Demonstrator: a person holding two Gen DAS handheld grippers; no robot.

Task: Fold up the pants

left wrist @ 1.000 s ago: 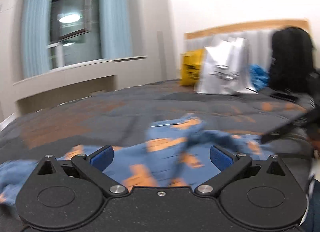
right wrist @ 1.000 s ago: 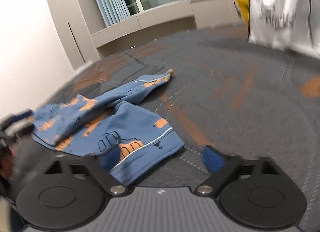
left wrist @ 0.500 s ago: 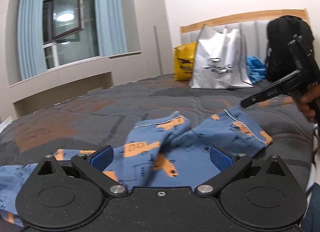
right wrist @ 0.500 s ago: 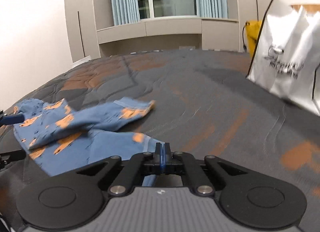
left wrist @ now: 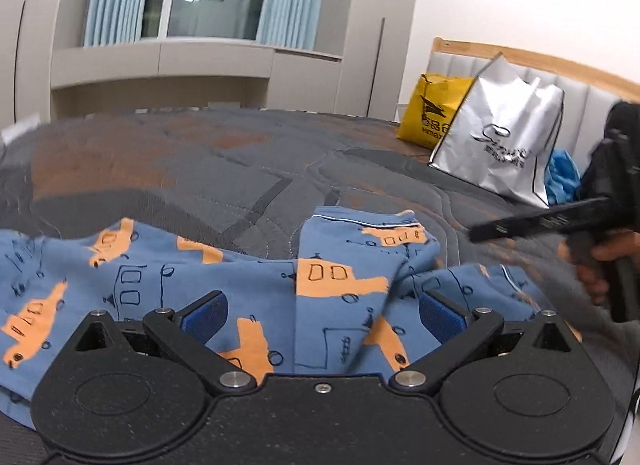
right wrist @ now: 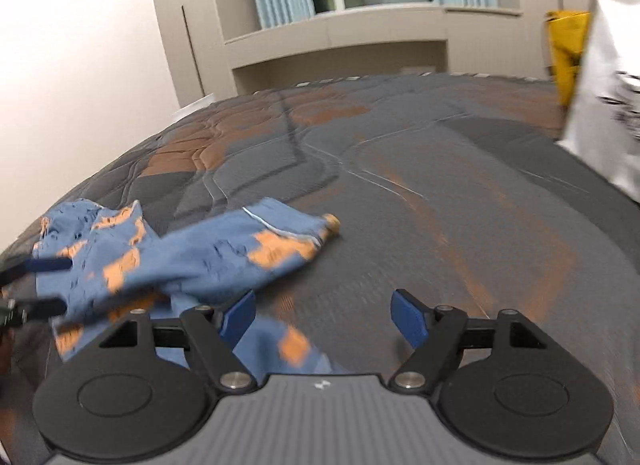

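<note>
Since a moment ago the pants (left wrist: 320, 289) have been dragged and now lie bunched near the edge of the bed (left wrist: 192, 169), one leg thrown out across the quilt with its cuff pointing away, while the right hand-held gripper (right wrist: 322, 315), which had been pinched closed, is opening again with nothing between its jaws, only bare quilt beyond them. It has lifted off and sits just beside the cloth, the blue fabric passing under its left finger.

The bed fills the room ahead, its grey and orange quilt reaching to a padded headboard. Against that stand a silver bag (left wrist: 504, 145) and a yellow bag (left wrist: 432, 113). The left hand-held gripper (left wrist: 324, 315) hangs over the middle of the pants with its jaws wide, gripping nothing.

The cloth looks crumpled rather than flat, so I'd judge the job barely begun. To do this step well, each gripper wants a firm pinch on the waistband corners or a cuff, then a pull apart to spread the legs smooth before any fold.

The yellow bag carries dark lettering that seems to begin "HIMA"; the silver bag's script logo is too blurred to read.
</note>
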